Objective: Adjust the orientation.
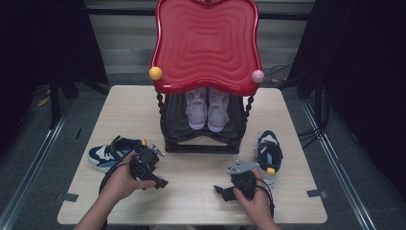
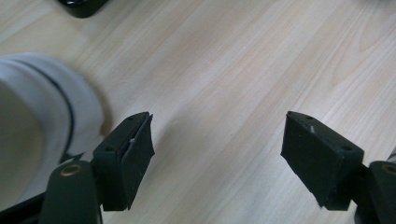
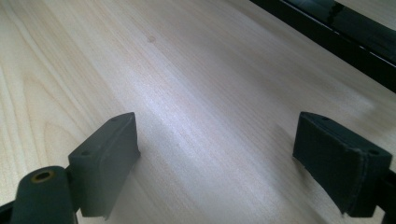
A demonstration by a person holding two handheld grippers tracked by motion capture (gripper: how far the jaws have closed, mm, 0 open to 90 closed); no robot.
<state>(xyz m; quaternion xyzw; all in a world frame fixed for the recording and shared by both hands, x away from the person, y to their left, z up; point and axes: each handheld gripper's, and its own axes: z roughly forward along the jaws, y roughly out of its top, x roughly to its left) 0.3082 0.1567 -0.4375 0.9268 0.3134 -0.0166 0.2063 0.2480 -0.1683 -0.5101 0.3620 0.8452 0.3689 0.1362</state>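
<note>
A navy and white sneaker [image 1: 112, 152] lies on its side at the table's left, and its mate [image 1: 269, 154] lies at the right. My left gripper [image 1: 146, 165] hovers just right of the left sneaker, held in a hand. In the left gripper view my left gripper [image 2: 219, 123] is open over bare wood, with the sneaker's white toe [image 2: 42, 121] beside its left jaw. My right gripper [image 1: 230, 187] sits near the front edge, left of the other sneaker. In the right gripper view my right gripper [image 3: 217, 121] is open, with nothing between its jaws.
A shoe rack with a red wavy top [image 1: 207, 43] and a black lower shelf [image 1: 201, 141] stands at the table's middle back, with a pair of pale pink shoes [image 1: 207, 109] on the shelf. Its black base [image 3: 345, 42] runs across the right gripper view's upper right. Light wooden table [image 1: 191, 196].
</note>
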